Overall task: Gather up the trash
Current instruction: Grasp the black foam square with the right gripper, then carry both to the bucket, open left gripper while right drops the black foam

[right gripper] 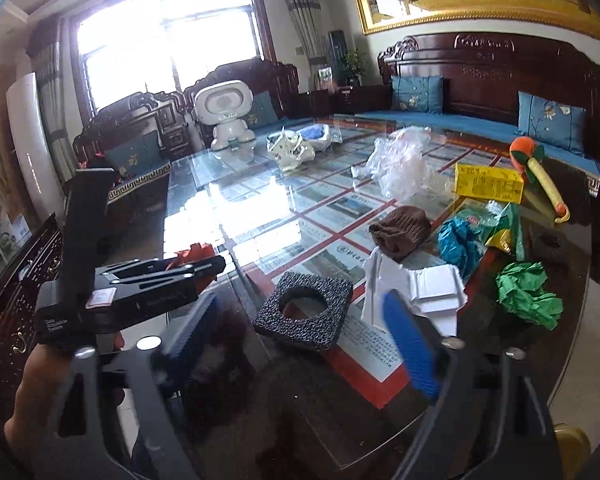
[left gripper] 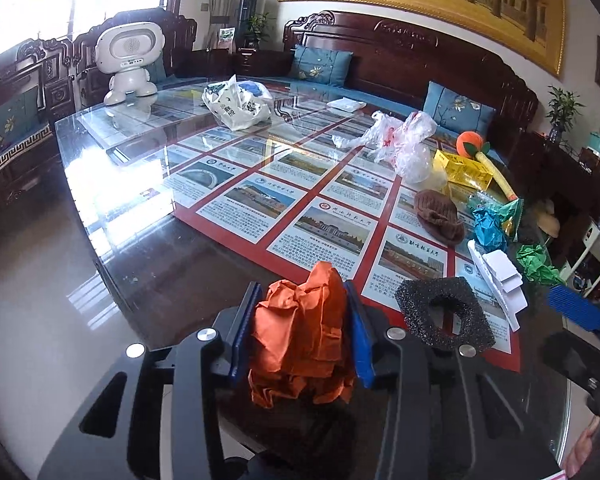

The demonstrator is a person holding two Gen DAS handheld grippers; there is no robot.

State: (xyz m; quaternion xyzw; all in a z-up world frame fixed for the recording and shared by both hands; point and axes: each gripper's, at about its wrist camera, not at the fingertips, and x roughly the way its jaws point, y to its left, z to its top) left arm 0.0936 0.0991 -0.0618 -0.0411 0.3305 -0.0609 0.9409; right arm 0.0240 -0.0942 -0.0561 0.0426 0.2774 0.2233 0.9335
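Crumpled orange paper ball [left gripper: 302, 332] sat nearest, pinched btwn blue pads of left gripper [left gripper: 300, 330] at near edge of glass table [left gripper: 148, 208]. Right gripper [right gripper: 300, 344] stood part open, nothing btwn jaws. Black square foam ring w/ round hole [right gripper: 304, 310] lay flat just ahead of right fingers, closer to right than left; likely next pick.
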